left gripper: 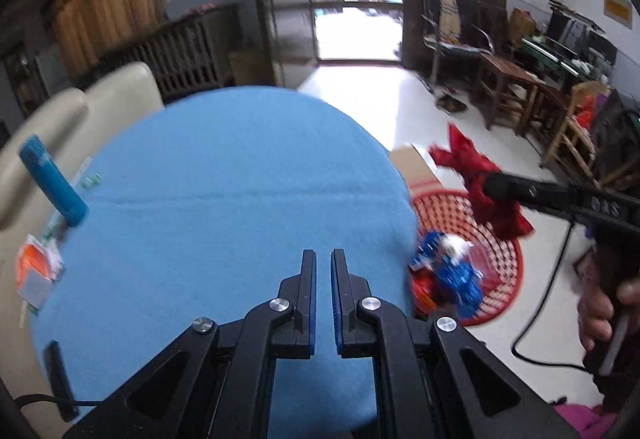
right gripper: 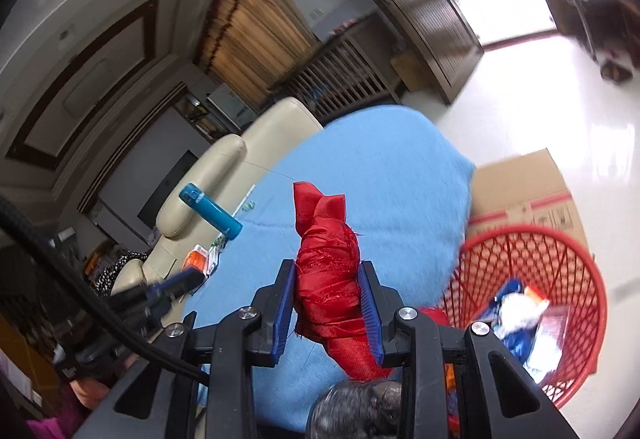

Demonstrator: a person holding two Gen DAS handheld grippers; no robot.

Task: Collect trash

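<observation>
1. The right gripper (right gripper: 326,303) has its jaws clamped on a crumpled red cloth (right gripper: 326,275); in the left view it hangs above the red basket (left gripper: 508,279).
2. The left gripper (left gripper: 323,259) hovers over the blue worktop (left gripper: 240,179); its jaws are narrow and empty.
3. The basket stands on the floor beside the worktop; blue wrappers (right gripper: 510,323) lie inside it.

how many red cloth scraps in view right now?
1. The red cloth scrap is clamped in the right gripper, near the table's edge and beside the red basket. More could be hidden under the wrappers in the basket.
</observation>
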